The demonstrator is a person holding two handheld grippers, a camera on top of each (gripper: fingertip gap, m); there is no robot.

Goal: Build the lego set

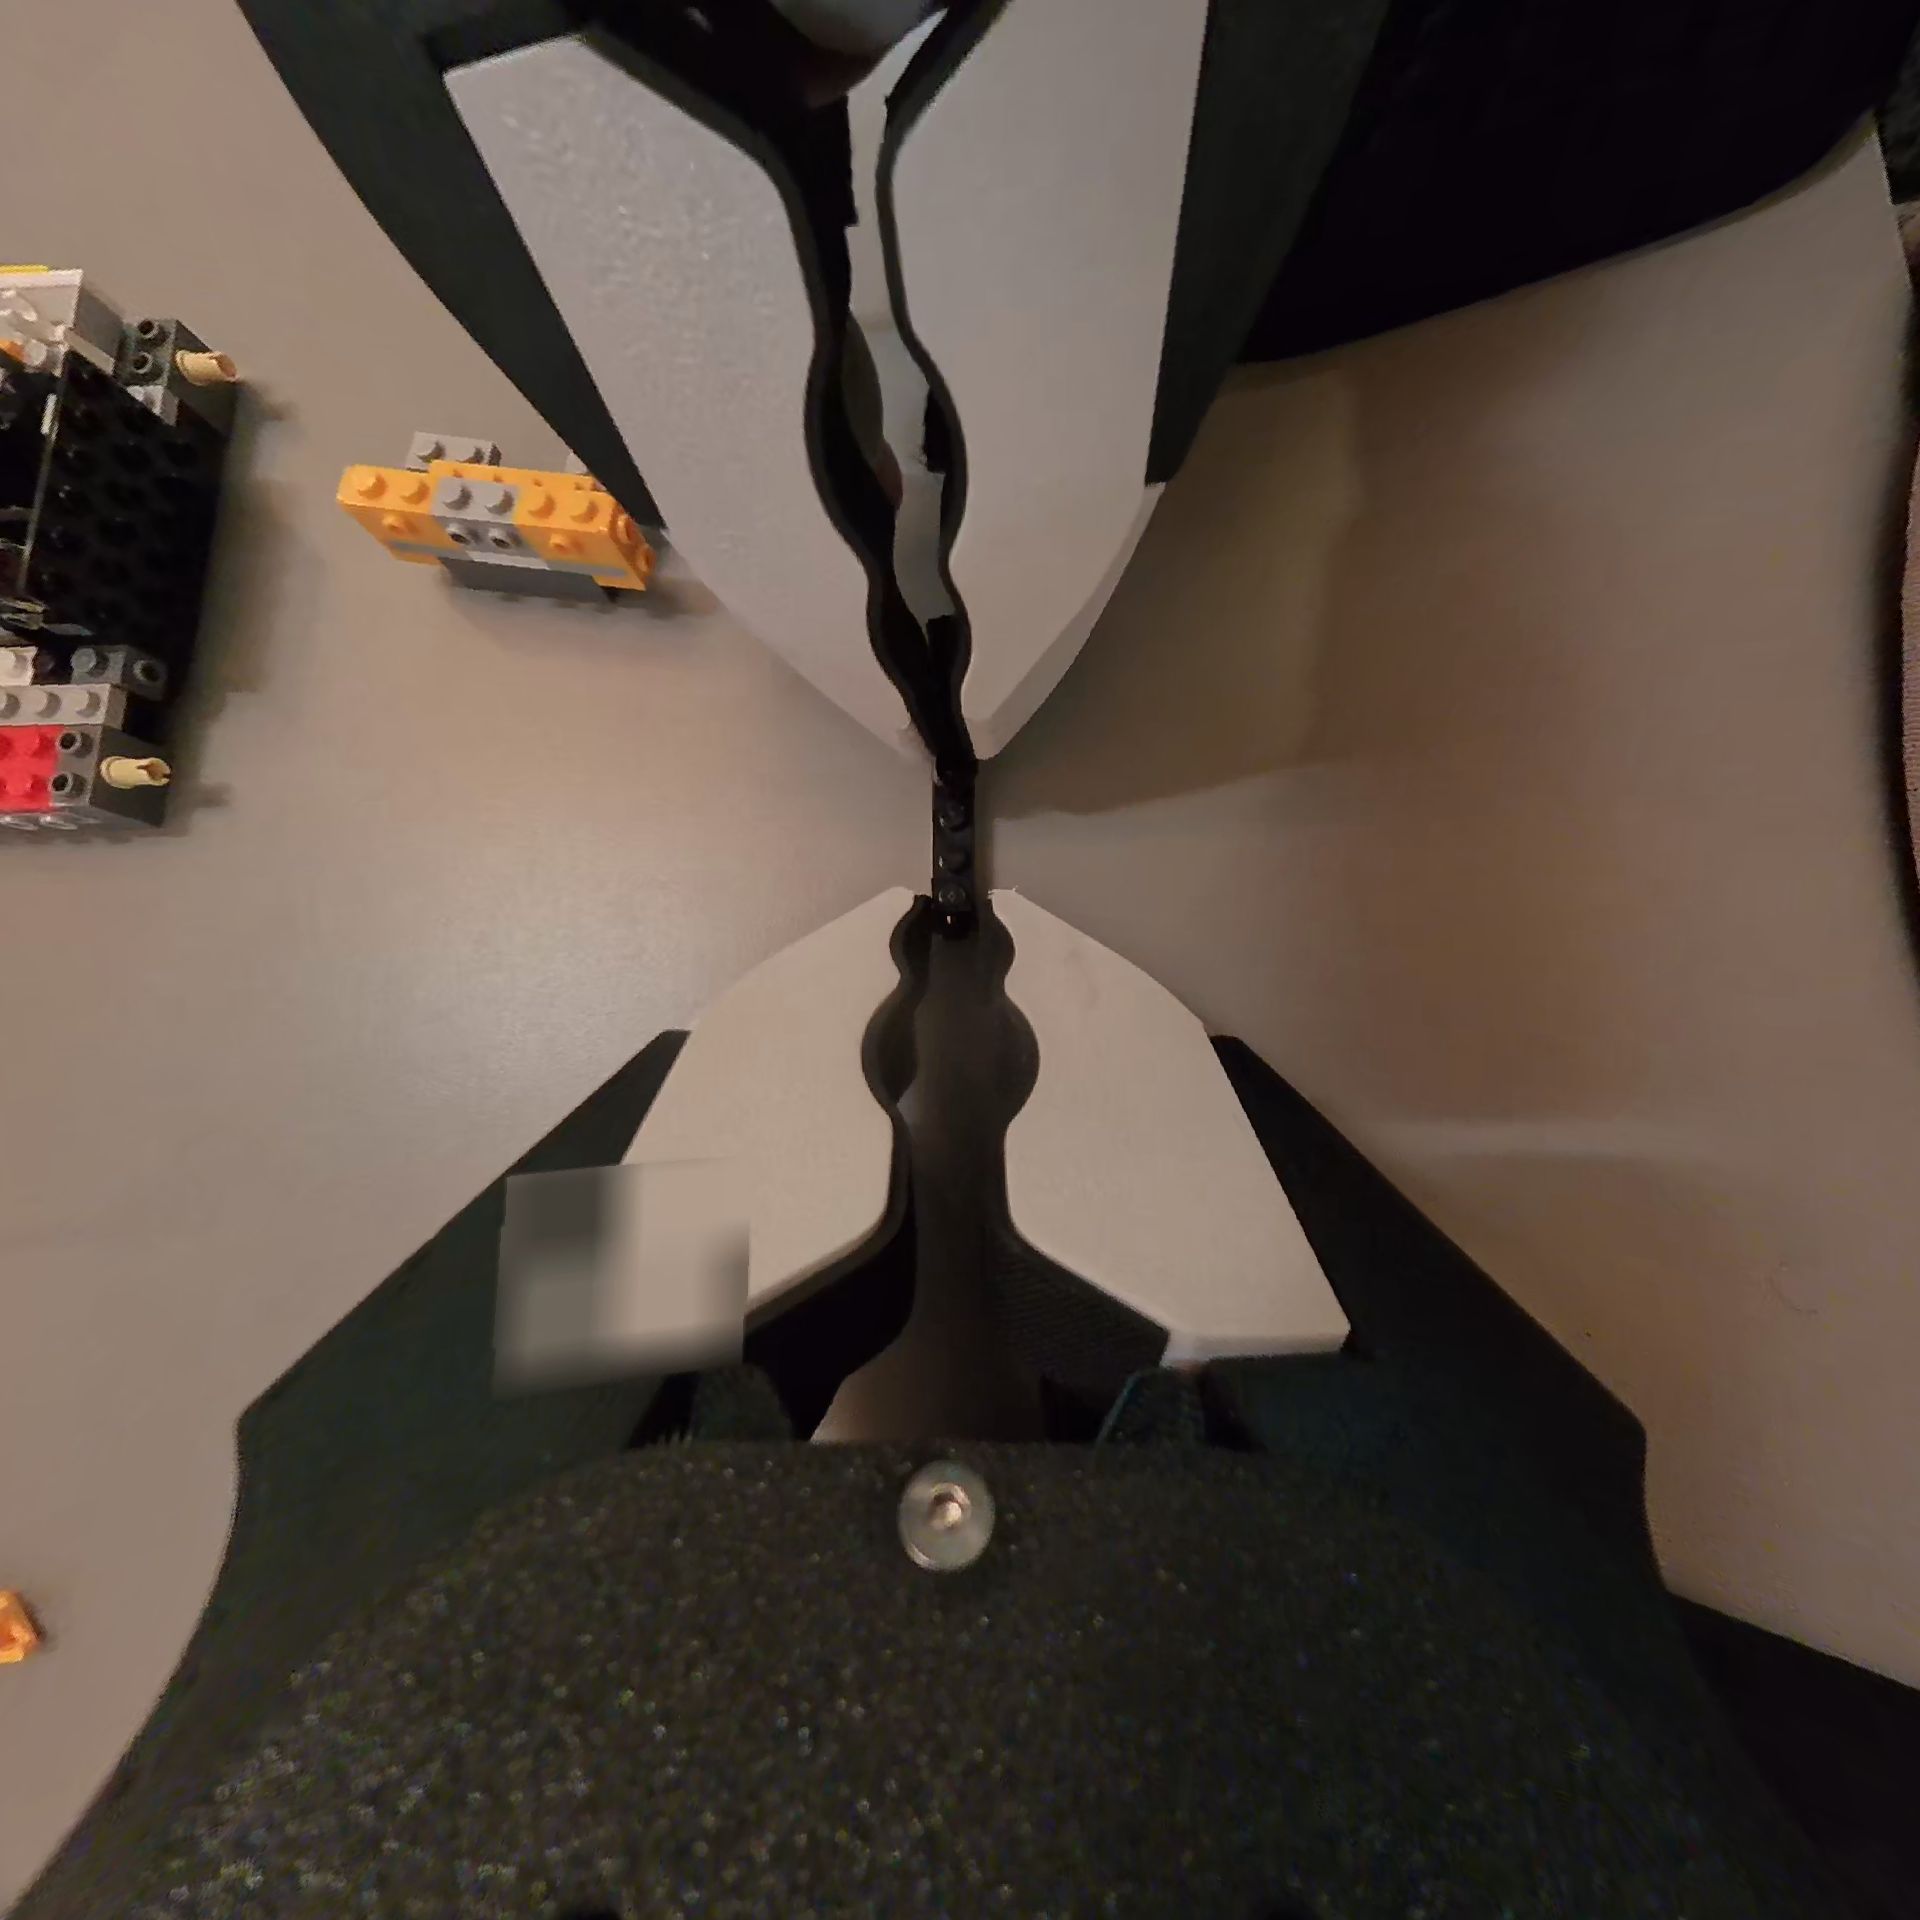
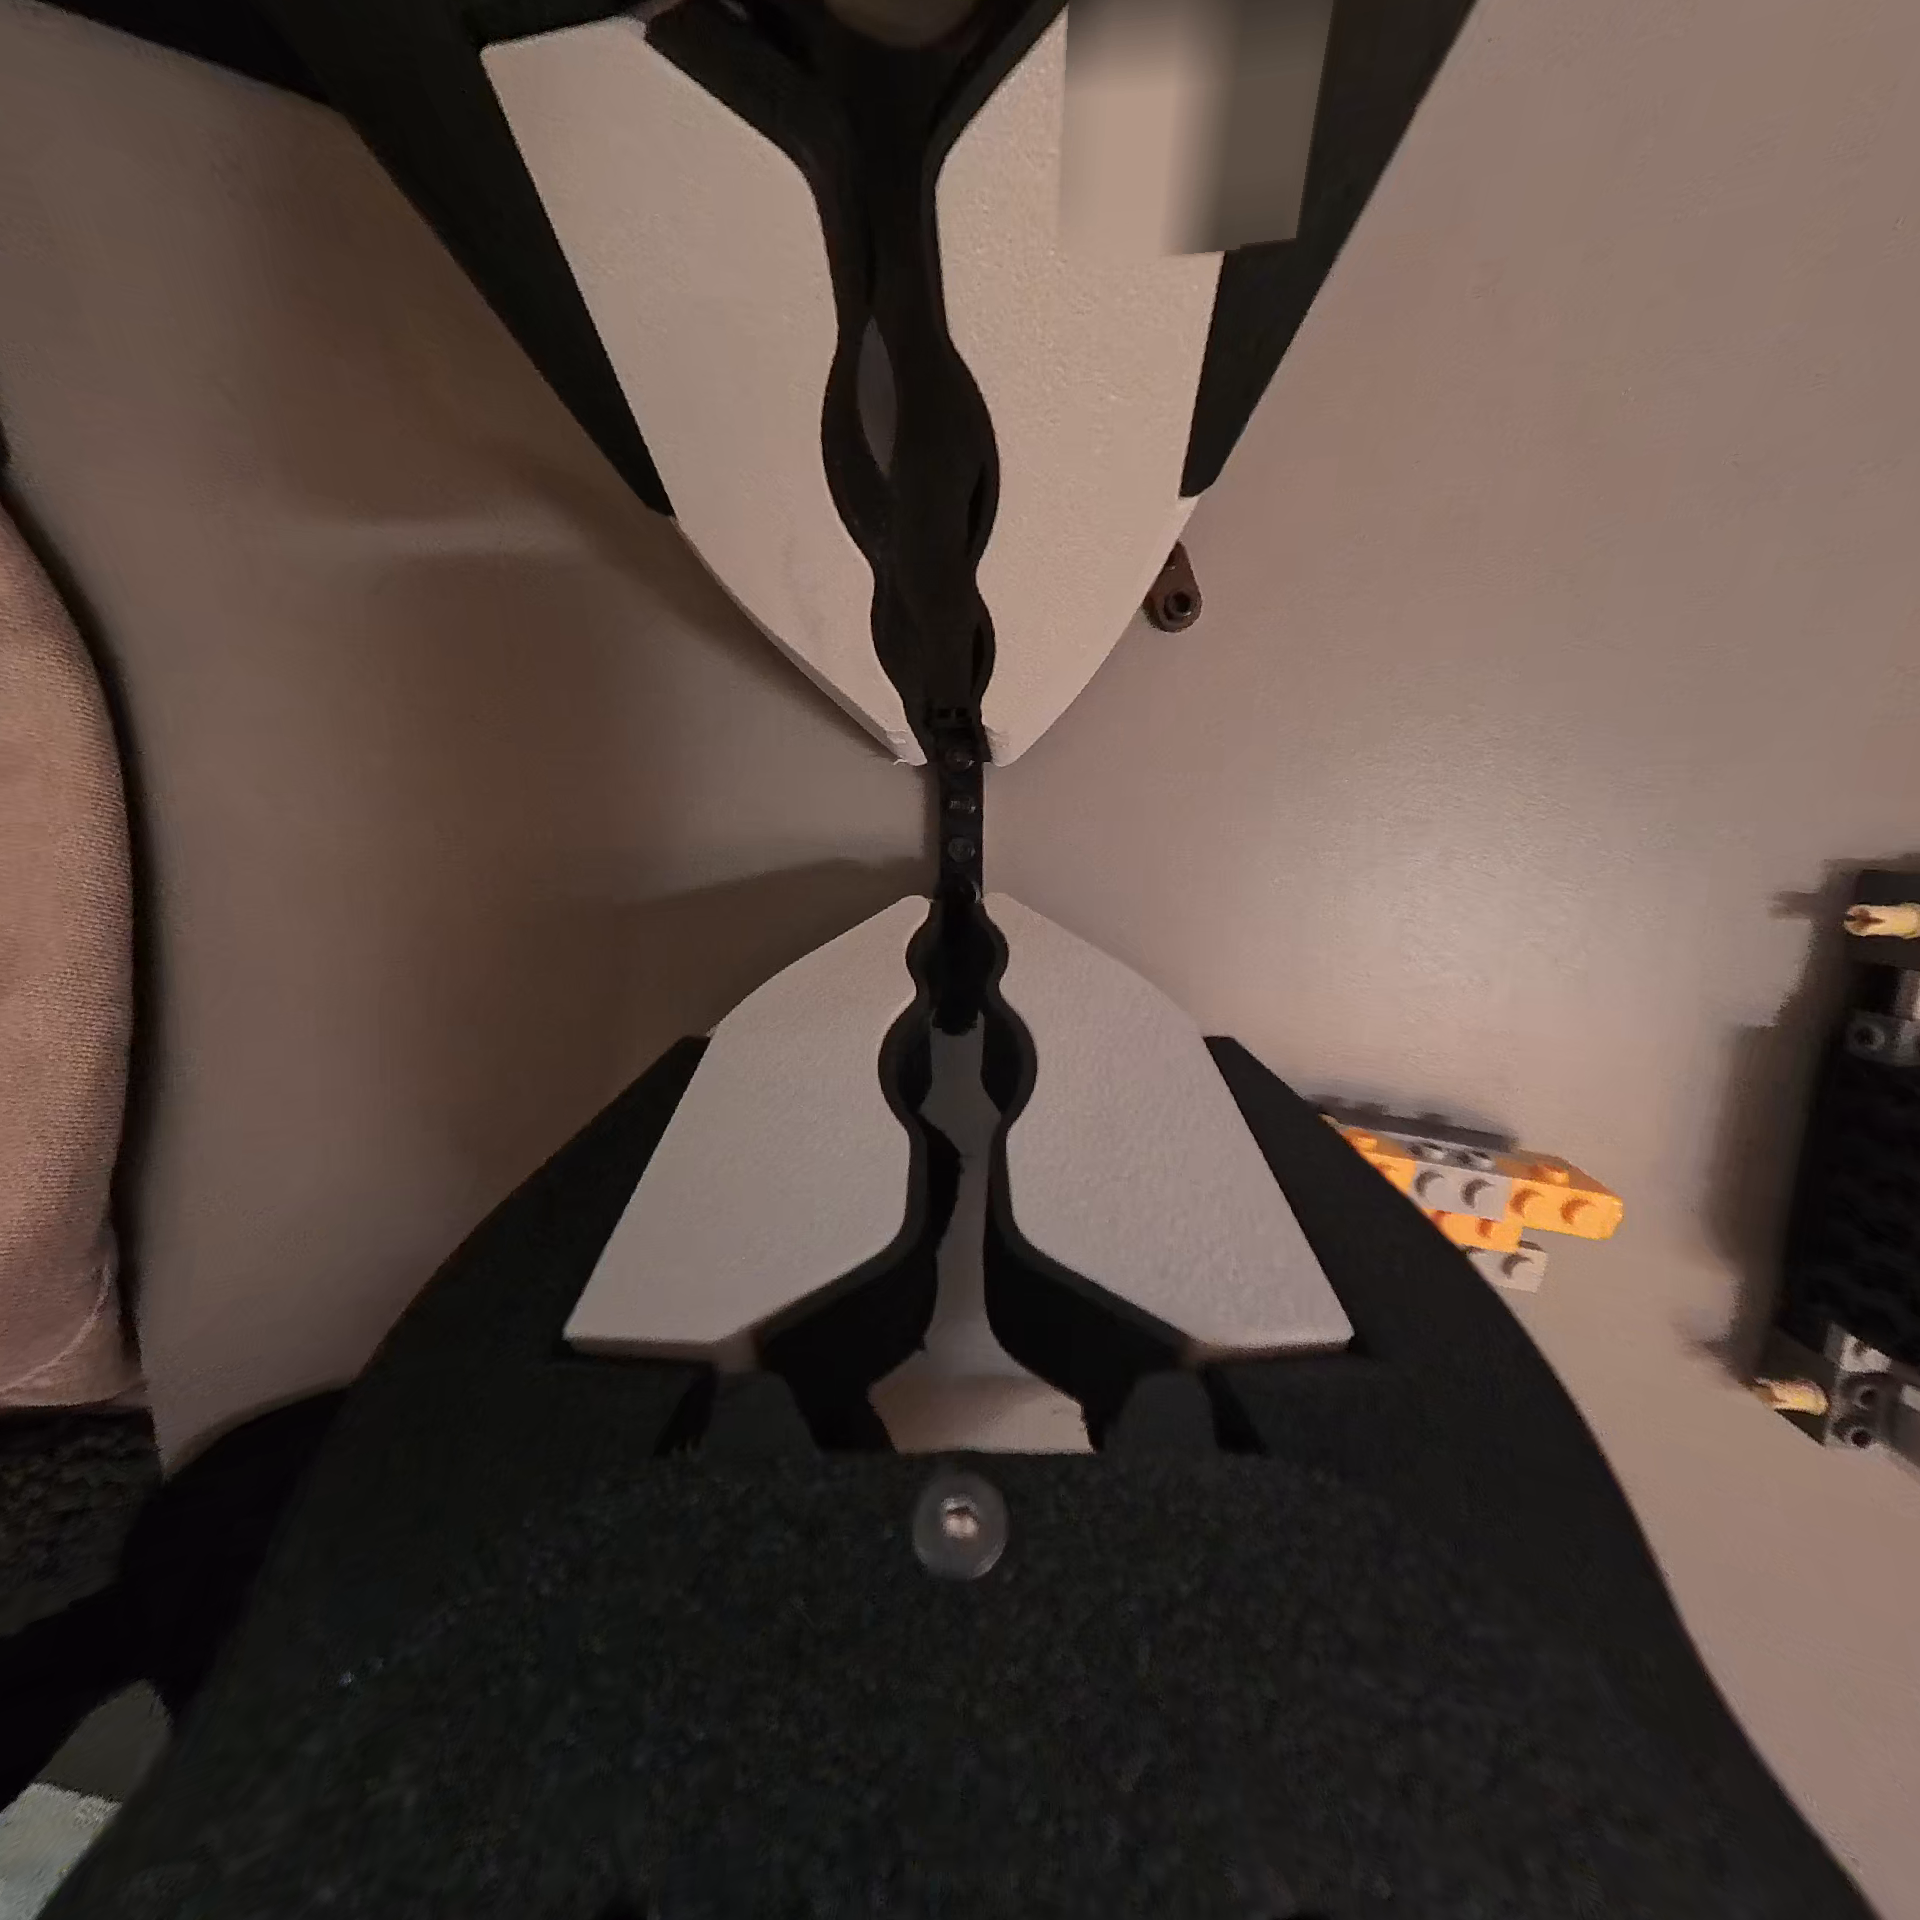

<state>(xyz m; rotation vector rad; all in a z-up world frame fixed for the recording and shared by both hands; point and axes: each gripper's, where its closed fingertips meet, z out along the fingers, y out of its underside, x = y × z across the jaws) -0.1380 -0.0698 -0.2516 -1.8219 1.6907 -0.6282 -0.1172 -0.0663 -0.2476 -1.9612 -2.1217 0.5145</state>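
A narrow black studded Lego plate (image 1: 952, 842) hangs above the table, held end to end by both grippers. My left gripper (image 1: 951, 912) is shut on its near end. My right gripper (image 1: 940, 756) faces it from above in that view and is shut on the far end. In the right wrist view the same plate (image 2: 958, 821) runs from my right gripper (image 2: 956, 906) up to my left gripper (image 2: 951, 750). An orange and grey brick assembly (image 1: 499, 520) lies on the table to the left, and it shows in the right wrist view (image 2: 1486, 1195) too.
A larger black, grey and red build with tan pins (image 1: 94, 561) sits at the left edge; it shows at the right edge of the right wrist view (image 2: 1860, 1164). A small orange piece (image 1: 16, 1636) lies lower left. A small brown piece (image 2: 1174, 603) lies beside the left gripper. Left and right tips are no more than a few centimetres apart. The small orange piece (image 1: 16, 1636) is about 20 centimeters from both grippers' fingertips.
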